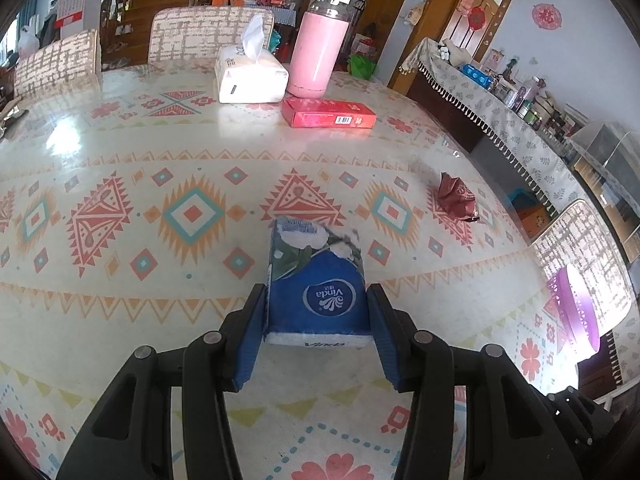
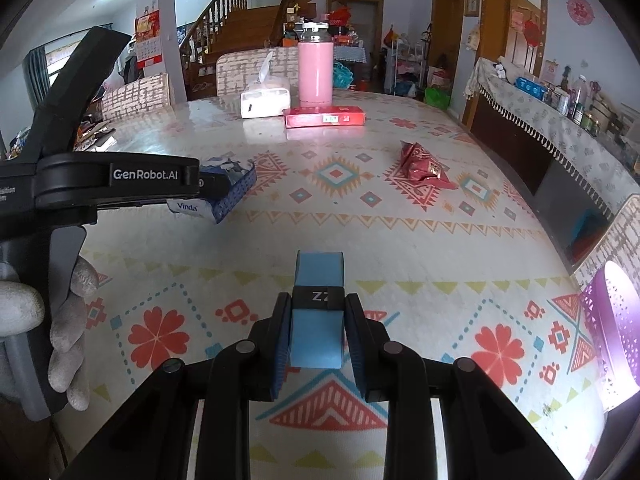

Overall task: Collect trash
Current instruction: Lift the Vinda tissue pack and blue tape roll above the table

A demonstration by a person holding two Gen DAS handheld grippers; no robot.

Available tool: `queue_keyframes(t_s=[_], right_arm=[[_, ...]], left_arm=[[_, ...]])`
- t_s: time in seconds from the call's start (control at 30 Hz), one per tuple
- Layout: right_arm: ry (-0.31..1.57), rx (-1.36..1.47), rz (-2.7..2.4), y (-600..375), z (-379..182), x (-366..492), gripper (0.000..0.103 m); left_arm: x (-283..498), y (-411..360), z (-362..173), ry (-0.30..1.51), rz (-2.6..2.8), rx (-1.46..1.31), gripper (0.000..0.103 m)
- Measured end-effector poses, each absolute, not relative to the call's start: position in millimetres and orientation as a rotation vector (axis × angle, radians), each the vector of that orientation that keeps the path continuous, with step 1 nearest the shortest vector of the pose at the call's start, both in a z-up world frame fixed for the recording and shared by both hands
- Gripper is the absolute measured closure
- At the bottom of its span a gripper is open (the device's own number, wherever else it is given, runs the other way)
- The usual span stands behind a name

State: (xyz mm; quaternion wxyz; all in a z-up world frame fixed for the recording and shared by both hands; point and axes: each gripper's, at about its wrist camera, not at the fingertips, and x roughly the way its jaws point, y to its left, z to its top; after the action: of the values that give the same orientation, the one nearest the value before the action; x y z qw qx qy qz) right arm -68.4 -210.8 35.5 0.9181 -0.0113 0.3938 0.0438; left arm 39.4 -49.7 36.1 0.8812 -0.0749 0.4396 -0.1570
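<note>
My left gripper [image 1: 316,300] is shut on a blue Vinda tissue packet [image 1: 318,280] and holds it just above the patterned table; the packet [image 2: 228,188] and the left gripper [image 2: 208,184] also show in the right wrist view at the left. My right gripper [image 2: 317,312] is shut on a light blue block with a black band [image 2: 318,312] over the table's near part. A crumpled red wrapper [image 1: 456,196] lies on the table to the right, and it shows in the right wrist view [image 2: 422,166] ahead of the right gripper.
At the table's far side stand a pink bottle [image 1: 316,52], a white tissue pack [image 1: 250,72] and a flat red box [image 1: 328,114]. Chairs [image 1: 208,34] line the far edge. A purple-lit container [image 2: 612,332] sits at the right edge. A sideboard [image 2: 552,128] stands right.
</note>
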Motion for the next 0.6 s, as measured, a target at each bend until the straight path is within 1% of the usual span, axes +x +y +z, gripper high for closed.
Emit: queue_keyframes(t_s=[0.27,0.37,0.6], right_arm=[[0.797,-0.01,0.076,-219,37,-78,0.074],[0.792,-0.005,0.073,-222,37,-83,0.074],[0.79,0.031,0.054,-235,36,-93,0.074]], left_arm=[[40,-49,36,0.905,-0.314,-0.148,0.054],[39,-51,36,0.905,-0.322,-0.143,0.058],[40,-46,38,0.897,-0.321,-0.161,0.06]])
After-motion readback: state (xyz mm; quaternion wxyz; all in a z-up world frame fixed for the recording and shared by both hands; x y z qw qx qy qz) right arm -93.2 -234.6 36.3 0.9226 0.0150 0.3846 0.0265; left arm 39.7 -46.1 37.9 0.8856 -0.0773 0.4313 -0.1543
